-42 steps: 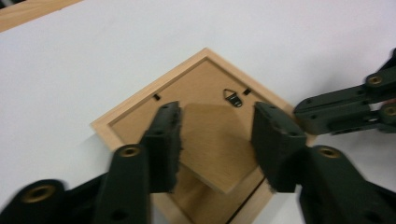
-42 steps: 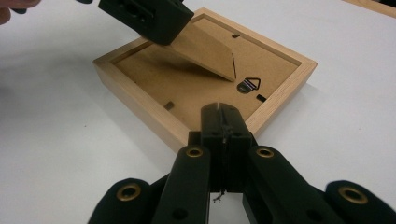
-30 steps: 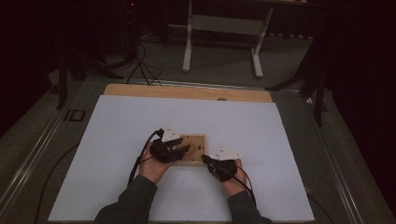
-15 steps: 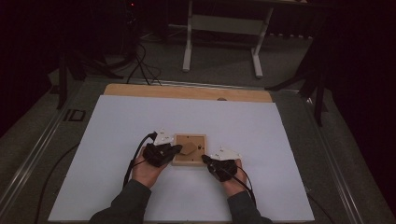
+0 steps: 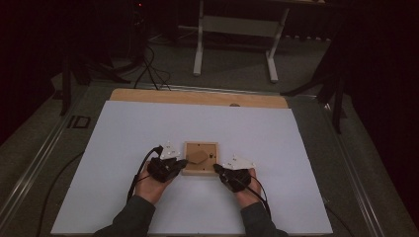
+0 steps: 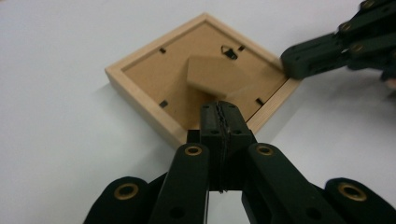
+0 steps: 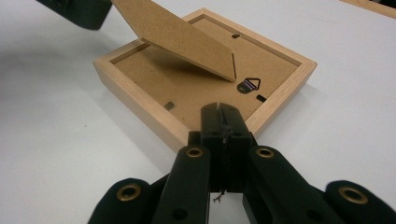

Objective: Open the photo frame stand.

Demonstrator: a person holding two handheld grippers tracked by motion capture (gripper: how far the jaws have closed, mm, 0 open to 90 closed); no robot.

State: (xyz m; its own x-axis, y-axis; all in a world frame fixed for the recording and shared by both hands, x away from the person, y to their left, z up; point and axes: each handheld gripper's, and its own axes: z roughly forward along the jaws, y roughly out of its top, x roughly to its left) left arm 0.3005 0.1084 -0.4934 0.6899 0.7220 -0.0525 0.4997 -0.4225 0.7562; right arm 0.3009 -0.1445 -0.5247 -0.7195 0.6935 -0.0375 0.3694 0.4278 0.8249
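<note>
Picture frame (image 5: 200,158) face down on table (image 5: 123,133), stand flap (image 6: 212,74) up. Left gripper (image 6: 219,114) and right gripper (image 7: 222,116): jaws closed, empty, at frame's edges. Back not opened yet.

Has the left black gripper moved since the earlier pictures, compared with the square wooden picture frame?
Yes. The left black gripper slid off the square wooden picture frame toward its left edge, its jaws just closing with nothing between them.

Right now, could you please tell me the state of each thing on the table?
Picture frame: lying face down on the white sheet, back up.
Easel stand: folded out, tilted up off the backing.
Left tool: shut, empty, tips at the frame's edge.
Right tool: shut, empty, tips at the frame's opposite edge.
</note>
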